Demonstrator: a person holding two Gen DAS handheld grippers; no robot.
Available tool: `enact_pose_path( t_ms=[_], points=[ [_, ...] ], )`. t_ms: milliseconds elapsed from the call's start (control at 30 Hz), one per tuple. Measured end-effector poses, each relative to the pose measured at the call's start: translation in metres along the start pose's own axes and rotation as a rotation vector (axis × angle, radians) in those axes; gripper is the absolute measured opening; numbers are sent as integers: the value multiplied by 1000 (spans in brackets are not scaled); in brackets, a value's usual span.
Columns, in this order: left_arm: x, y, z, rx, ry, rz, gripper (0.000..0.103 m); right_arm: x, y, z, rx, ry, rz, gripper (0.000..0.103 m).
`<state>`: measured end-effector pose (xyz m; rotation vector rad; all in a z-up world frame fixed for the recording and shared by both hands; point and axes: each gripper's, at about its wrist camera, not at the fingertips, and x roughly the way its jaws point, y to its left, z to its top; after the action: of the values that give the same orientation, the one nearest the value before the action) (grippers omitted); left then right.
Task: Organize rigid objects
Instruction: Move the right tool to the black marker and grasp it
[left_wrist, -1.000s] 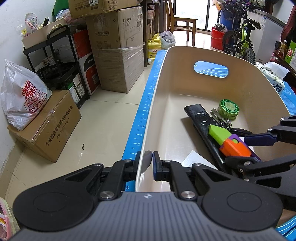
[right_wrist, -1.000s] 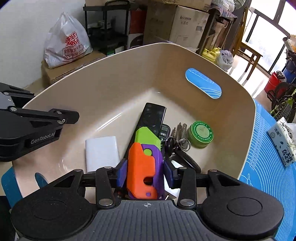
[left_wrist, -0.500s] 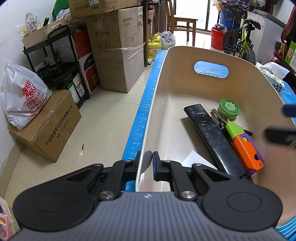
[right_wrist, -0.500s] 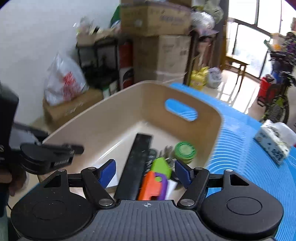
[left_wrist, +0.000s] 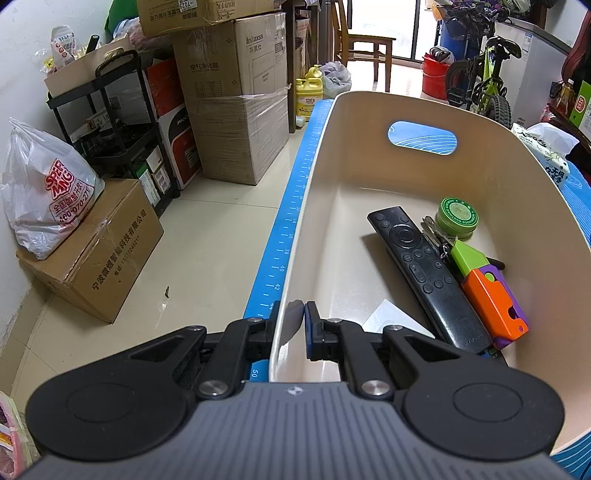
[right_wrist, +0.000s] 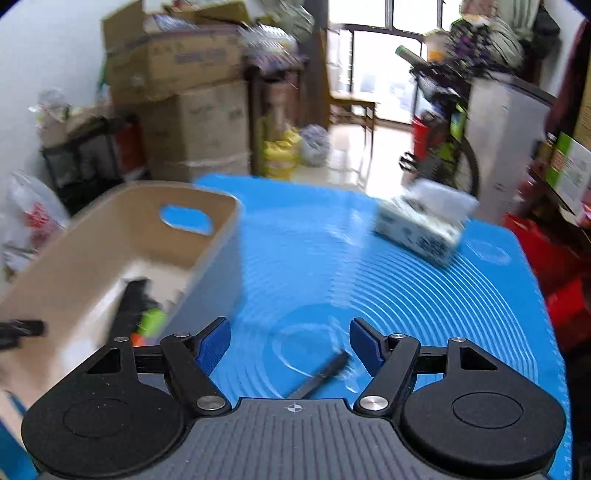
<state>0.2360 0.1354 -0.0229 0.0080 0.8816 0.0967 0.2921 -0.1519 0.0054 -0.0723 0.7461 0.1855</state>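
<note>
My left gripper (left_wrist: 295, 314) is shut on the near rim of the beige bin (left_wrist: 369, 122). Inside the bin lie a black remote (left_wrist: 424, 273), an orange, purple and green toy (left_wrist: 491, 295), a green round tin (left_wrist: 457, 218), keys (left_wrist: 436, 232) and a white card (left_wrist: 388, 317). My right gripper (right_wrist: 290, 343) is open and empty above the blue mat (right_wrist: 332, 258), to the right of the bin (right_wrist: 110, 229). A slim dark stick (right_wrist: 325, 373) lies on the mat just below its fingers. The right wrist view is blurred.
A tissue pack (right_wrist: 421, 221) lies on the mat at the far right. Left of the table are cardboard boxes (left_wrist: 229, 110), a black shelf cart (left_wrist: 110, 122) and a white plastic bag (left_wrist: 48, 195) on the floor. A bicycle (left_wrist: 480, 81) stands behind.
My right gripper let go of the orange toy, which now lies in the bin beside the remote. It opened and swung out to the right over the mat. The left gripper kept still.
</note>
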Motion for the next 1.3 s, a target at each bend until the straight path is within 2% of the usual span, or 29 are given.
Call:
enact_pose_path(
  t_ms=[367, 433, 533, 667, 767, 833, 867, 967, 1067, 1300],
  points=[
    [0, 3, 0, 2, 4, 5, 12, 67, -28, -25, 112, 127, -61, 66],
    [0, 3, 0, 3, 4, 6, 12, 77, -32, -28, 136, 141, -69, 61],
    [0, 3, 0, 3, 4, 5, 12, 84, -34, -32, 164, 163, -61, 55],
    [0, 3, 0, 2, 4, 6, 12, 90, -33, -33, 175, 168, -53, 52],
    [0, 3, 0, 3, 4, 6, 12, 93, -29, -32, 172, 176, -46, 46],
    [0, 3, 0, 3, 4, 5, 12, 95, -26, -31, 172, 186, -39, 38],
    [0, 3, 0, 2, 4, 5, 12, 96, -24, -30, 167, 187, -45, 38],
    [0, 3, 0, 2, 4, 5, 12, 94, -19, -30, 144, 181, -58, 36],
    [0, 3, 0, 2, 4, 5, 12, 88, -17, -31, 137, 164, -57, 24],
    [0, 3, 0, 3, 4, 6, 12, 52, -13, -26, 100, 35, -67, 22]
  ],
)
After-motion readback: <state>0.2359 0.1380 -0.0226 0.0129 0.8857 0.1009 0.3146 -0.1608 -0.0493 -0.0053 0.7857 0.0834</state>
